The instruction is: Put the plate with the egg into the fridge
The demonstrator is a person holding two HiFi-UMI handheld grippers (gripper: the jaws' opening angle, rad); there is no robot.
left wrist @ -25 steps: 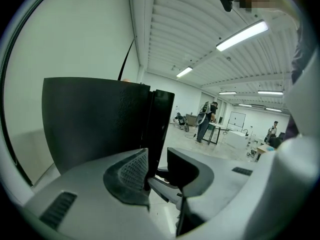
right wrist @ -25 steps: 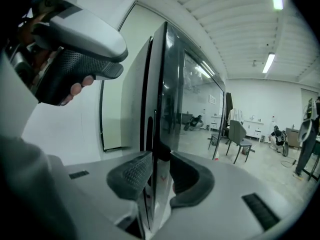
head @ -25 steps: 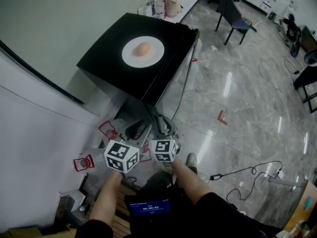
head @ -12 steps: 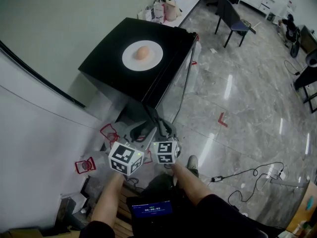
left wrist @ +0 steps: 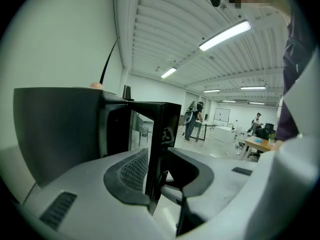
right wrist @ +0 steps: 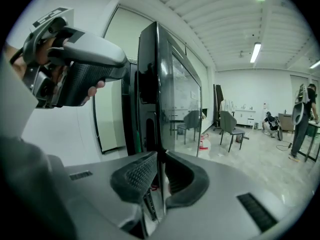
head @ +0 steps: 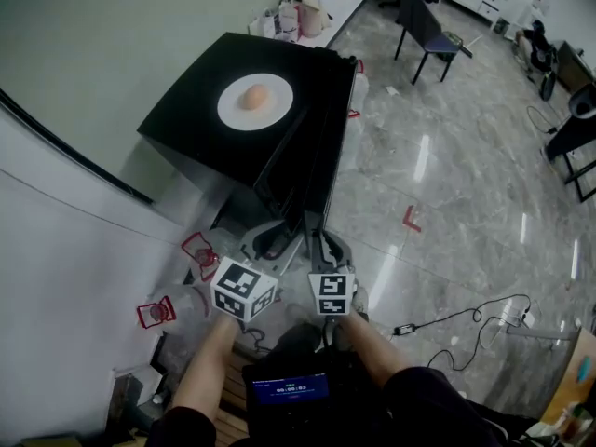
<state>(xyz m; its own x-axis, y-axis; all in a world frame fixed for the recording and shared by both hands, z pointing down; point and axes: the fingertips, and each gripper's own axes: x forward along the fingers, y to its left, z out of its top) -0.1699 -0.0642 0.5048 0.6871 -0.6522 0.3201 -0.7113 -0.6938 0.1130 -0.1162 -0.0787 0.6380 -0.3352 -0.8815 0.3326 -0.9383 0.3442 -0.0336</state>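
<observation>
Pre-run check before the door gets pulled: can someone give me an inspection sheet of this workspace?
Surface: black fridge top, only the plate on it.
Job's things: white plate on the top, egg at its middle; fridge door ajar.
Clutter: two small red stands on the floor by the wall; bags on the far bench.
Grippers: left gripper jaws apart around the door edge; right gripper jaws have just been closing, now pinching that edge.
Cables: loose cable on the floor at right.
Surroundings: glossy stone floor, chair, people far off.
</observation>
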